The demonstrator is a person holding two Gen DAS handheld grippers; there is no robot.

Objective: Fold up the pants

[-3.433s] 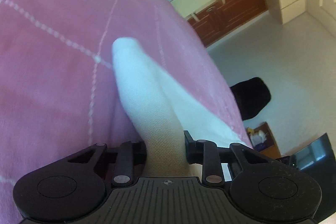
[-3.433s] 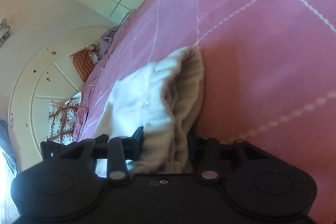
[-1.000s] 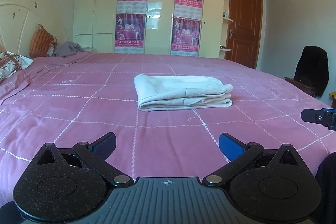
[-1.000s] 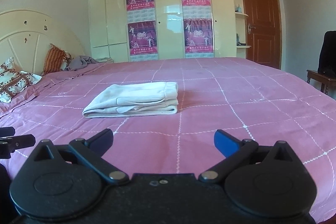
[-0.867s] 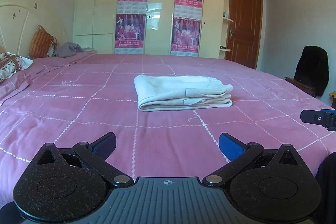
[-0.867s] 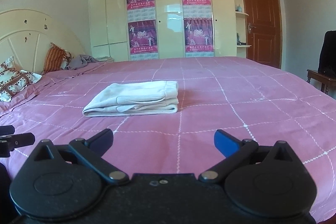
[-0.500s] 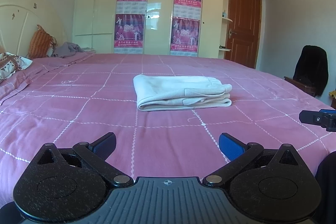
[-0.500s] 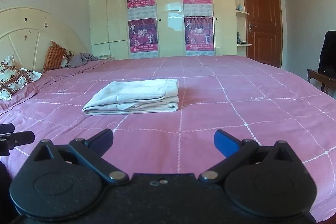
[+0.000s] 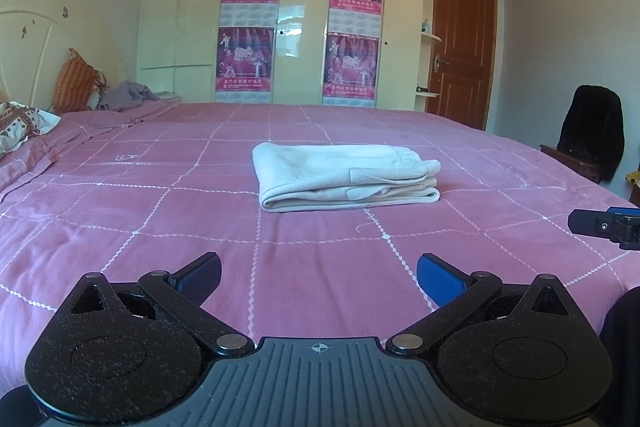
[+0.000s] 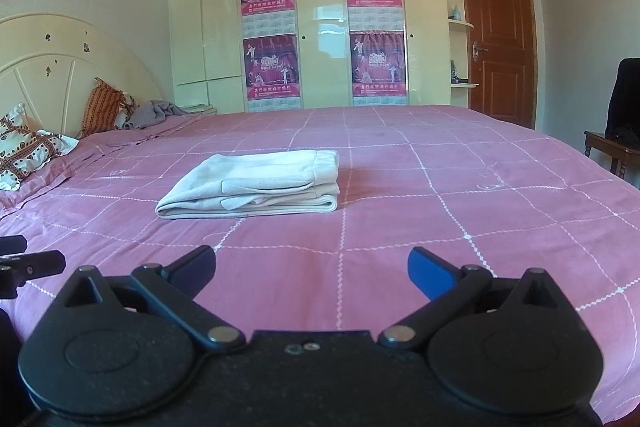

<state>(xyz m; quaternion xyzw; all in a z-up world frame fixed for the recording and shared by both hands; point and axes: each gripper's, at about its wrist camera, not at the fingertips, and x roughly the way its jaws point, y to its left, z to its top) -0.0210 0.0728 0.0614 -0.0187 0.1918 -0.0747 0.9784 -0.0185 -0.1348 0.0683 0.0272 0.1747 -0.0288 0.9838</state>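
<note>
Since the frames of about three seconds back, when each of your grippers was clamped on a bunched fold of the cloth close above the bedspread, both tools have let go and pulled away to the near side of the bed; over the last second the scene is all but unchanged, with only a slight drift of view. Your left gripper [image 9: 319,277] now stands with its jaws spread wide and nothing between them, level and pointing across the pink checked bedspread [image 9: 160,211]. Your right gripper [image 10: 311,270] is likewise spread wide and empty, held at much the same height and heading. The tip of your right tool shows at the right edge of the left wrist view, and the tip of your left tool at the left edge of the right wrist view, so the two are side by side and apart. The pants [image 9: 344,175], cream in colour, lie folded into a compact layered rectangle near the middle of the bed, flat on the bedspread, well clear of both grippers; the rounded fold faces left and the stacked edges face right. Beyond the bed stand a cream wardrobe [image 10: 320,27] bearing four magenta posters, and a brown door [image 9: 460,47]. Patterned pillows [image 10: 28,151] lie by the headboard [image 10: 68,67].
</note>
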